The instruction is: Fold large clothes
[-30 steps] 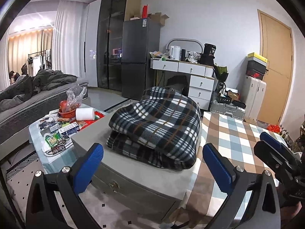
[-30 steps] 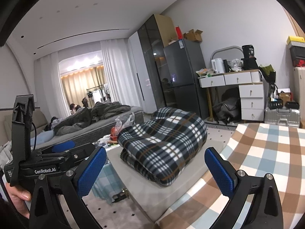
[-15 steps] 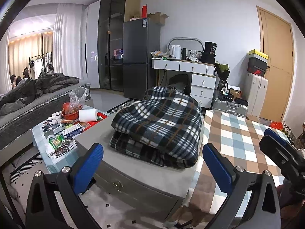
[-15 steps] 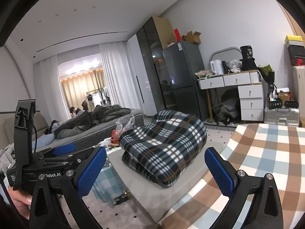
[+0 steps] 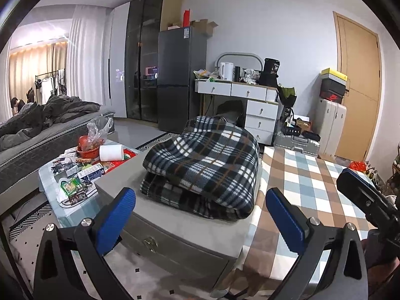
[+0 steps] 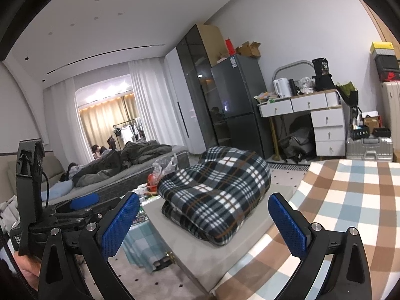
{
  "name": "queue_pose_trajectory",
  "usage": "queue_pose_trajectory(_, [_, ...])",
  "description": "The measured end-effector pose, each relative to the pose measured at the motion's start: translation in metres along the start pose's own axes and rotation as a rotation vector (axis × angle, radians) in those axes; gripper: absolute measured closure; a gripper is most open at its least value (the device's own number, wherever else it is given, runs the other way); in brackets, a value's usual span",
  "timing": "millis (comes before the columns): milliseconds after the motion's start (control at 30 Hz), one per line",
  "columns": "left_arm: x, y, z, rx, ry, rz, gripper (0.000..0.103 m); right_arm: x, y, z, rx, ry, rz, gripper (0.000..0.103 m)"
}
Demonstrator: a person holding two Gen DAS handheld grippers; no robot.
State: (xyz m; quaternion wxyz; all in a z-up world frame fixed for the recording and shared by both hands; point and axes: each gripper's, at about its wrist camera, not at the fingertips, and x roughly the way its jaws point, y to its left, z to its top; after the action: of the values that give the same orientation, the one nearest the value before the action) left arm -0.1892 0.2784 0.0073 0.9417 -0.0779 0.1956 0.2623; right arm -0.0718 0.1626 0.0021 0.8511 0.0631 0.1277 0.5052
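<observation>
A dark plaid fleece garment lies folded in a thick bundle on a grey cabinet top. It also shows in the right wrist view. My left gripper is open and empty, held back from the bundle and above the cabinet's near edge. My right gripper is open and empty, in front of the bundle and apart from it. The left gripper's body shows at the left of the right wrist view.
A checked cloth covers the table right of the cabinet. A low table with clutter, a tissue roll and a red bowl stands at the left. A bed, a fridge, a white desk and suitcases stand behind.
Both grippers have drawn back a little and tilted slightly upward. The bundle has not moved. Both stay open.
</observation>
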Motion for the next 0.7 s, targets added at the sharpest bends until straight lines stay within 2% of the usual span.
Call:
queue_pose_trajectory(233, [-0.004,0.0022,-0.0026,-0.016,-0.003,0.004,0.001,-0.0019,0.002,0.0005,-0.014,-0.006,0.003,0.0])
queue_pose_trajectory(700, [-0.0047,-0.0033,-0.0056,0.023,-0.003,0.002,0.001,-0.0043,0.0047,-0.0026,-0.012,-0.006,0.007,0.0])
